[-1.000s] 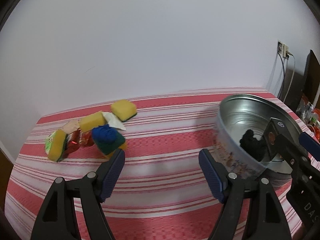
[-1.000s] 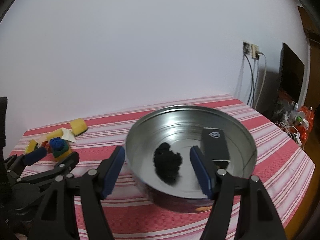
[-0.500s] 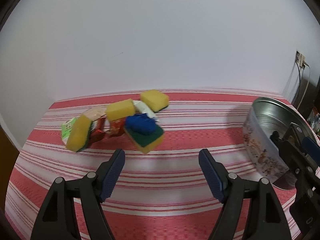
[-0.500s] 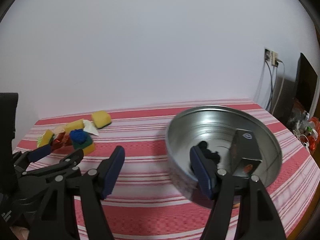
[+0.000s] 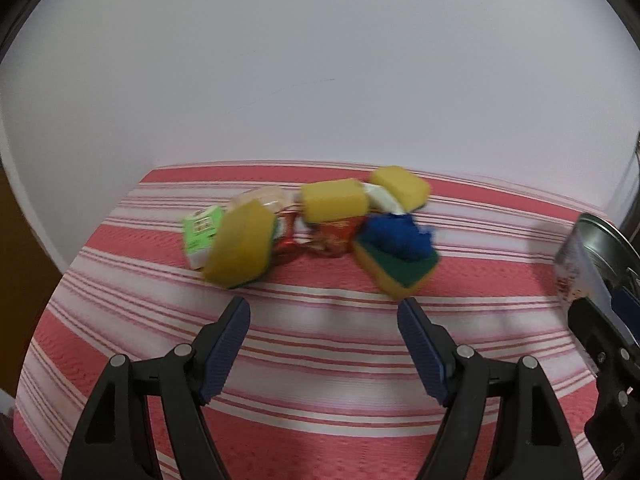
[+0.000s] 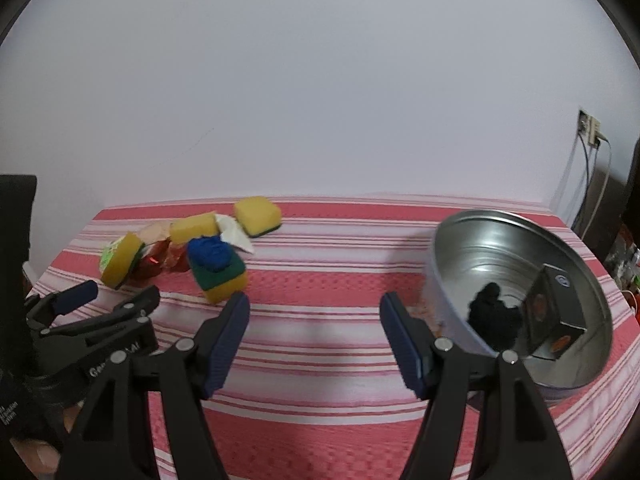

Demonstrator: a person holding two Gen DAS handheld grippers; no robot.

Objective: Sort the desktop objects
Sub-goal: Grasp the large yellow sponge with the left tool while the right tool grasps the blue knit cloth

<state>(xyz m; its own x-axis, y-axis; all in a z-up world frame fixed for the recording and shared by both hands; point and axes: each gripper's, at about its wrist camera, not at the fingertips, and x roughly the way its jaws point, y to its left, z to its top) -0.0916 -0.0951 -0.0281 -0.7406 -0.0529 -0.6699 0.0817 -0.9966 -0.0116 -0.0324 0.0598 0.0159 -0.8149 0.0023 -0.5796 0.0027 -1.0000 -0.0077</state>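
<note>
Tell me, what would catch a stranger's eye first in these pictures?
Probably the bright heap of yellow sponges and red wrappers at the far left of the red-striped tablecloth, one sponge topped by a blue scrubber. Next, the shiny metal tin at the right, holding a dark box and a black clump.

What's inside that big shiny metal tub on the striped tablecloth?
Inside the round silver metal tub lie a crumpled black lump and a dark box with orange marks. The tub's near wall hides part of its floor.
</note>
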